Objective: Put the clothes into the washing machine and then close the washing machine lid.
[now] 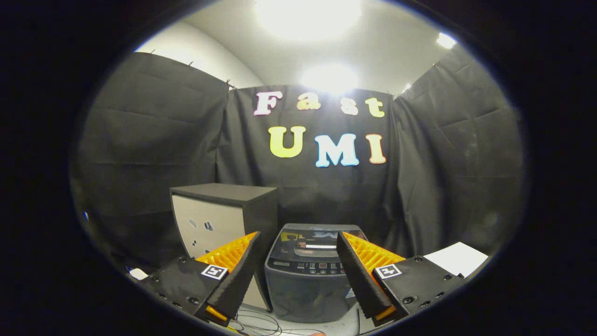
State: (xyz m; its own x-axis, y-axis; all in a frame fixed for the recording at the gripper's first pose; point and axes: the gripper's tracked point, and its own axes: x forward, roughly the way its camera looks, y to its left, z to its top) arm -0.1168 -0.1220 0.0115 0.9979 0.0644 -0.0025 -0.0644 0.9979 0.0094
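A small grey top-loading washing machine stands just ahead of my fingers, framed between them. Its glossy lid lies flat and down, with a strip of buttons along the front edge. My gripper is open wide, its fingertips level with the lid, and nothing sits between the fingers. I see no clothes from here.
A cabinet with a dark top and a pale front stands left of the machine, close beside it. A white sheet lies at the right past the right finger. Thin cables trail over the pale surface below the machine. Black cloth walls close the booth.
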